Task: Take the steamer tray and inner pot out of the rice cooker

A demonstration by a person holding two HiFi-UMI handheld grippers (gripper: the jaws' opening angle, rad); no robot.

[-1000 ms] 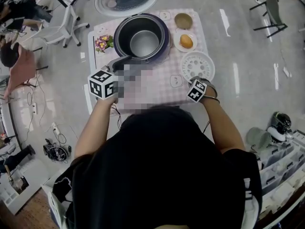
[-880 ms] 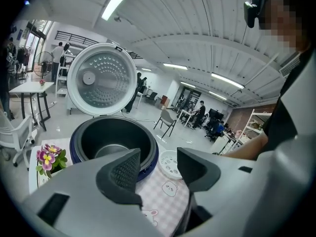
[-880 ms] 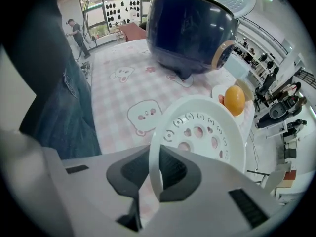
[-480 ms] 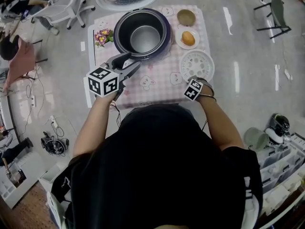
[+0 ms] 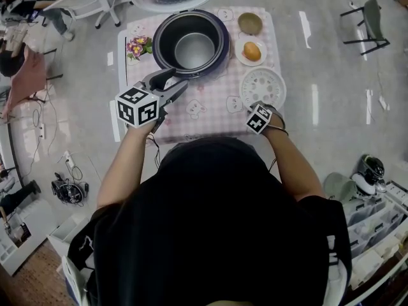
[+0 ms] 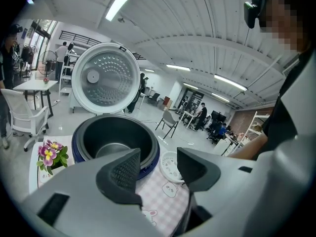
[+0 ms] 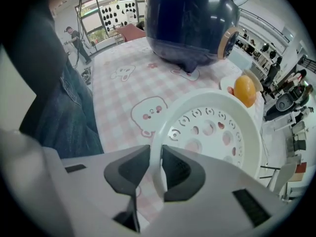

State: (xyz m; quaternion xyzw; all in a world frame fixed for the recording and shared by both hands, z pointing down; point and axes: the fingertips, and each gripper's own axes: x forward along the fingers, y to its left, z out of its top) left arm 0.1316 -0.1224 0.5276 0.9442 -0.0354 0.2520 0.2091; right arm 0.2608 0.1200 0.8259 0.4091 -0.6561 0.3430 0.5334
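- Right gripper (image 7: 155,164): jaws narrow and have just been opening. The near rim of the steamer tray (image 7: 212,132) stands between them, and the pads look just off it, not pinching. The tray lies flat on the table (image 7: 118,78), most of it beyond the jaws.
- Step in hand, by my read, is letting go of the tray. To do it well, open until both pads clear the rim, then lift back along the jaw line. A sideways pull would likely drag the light tray toward the orange item (image 7: 245,90) on the plate just past its far edge.
- Left gripper (image 6: 159,167): jaws wide, nothing between them. The rice cooker (image 6: 155,156) is straight ahead of them with the lid (image 6: 103,78) up. The inner pot (image 6: 116,135) is seated inside, not yet out.
- The pot likely needs one pad inside the wall and one outside. The gap to the cooker shell looks tight.
- Only the right gripper view shows the rim-to-pad clearance. In the head view the marker cube covers it.
- Only the left gripper view shows the pot's depth and the underside of the lid.
- Only the head view shows both grippers at once, well apart. It also shows a small bowl (image 5: 249,23) beyond the plate.
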